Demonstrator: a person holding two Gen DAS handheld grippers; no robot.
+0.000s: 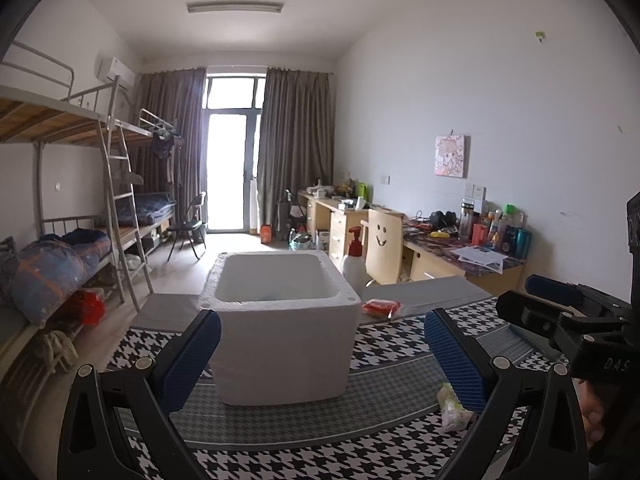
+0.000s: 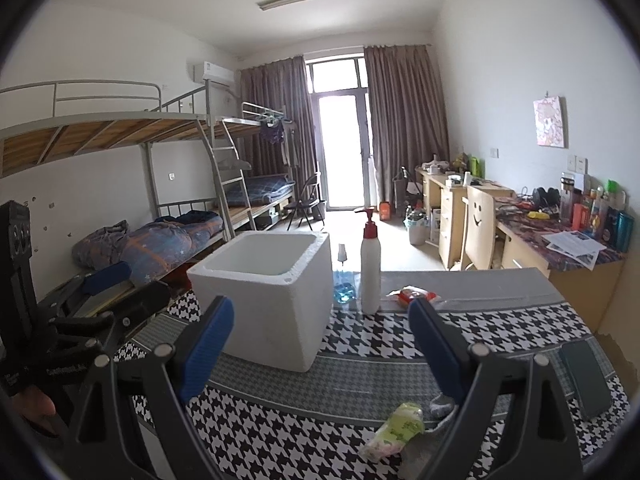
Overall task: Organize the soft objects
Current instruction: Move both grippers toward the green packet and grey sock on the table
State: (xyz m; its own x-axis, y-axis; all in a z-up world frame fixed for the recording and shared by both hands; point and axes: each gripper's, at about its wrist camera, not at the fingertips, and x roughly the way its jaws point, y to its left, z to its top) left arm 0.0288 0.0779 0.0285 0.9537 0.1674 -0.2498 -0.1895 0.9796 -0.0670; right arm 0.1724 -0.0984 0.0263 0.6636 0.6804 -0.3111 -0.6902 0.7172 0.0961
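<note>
Left wrist view first: the left gripper [image 1: 322, 354] hangs over the houndstooth tabletop [image 1: 384, 452] with its blue-padded jaws spread wide and nothing between them, framing the white foam box [image 1: 282, 344] that stands open-topped dead ahead. Just under the right-hand pad lies a green-and-white soft packet [image 1: 452, 406], flat on the cloth. Beyond the box, near the far edge, a red-and-white packet [image 1: 382, 307] rests beside a white pump bottle [image 1: 355, 266] with a red top. Over to the right wrist view: the right gripper [image 2: 322, 356] also has its jaws wide apart and empty, the soft packet [image 2: 394, 430] low between them, touching a grey crumpled item [image 2: 440, 402] beside it. A dark phone [image 2: 586, 378] lies at the right edge, well apart from the box [image 2: 266, 296]. The pump bottle [image 2: 370, 268] stands upright just beside the box.
</note>
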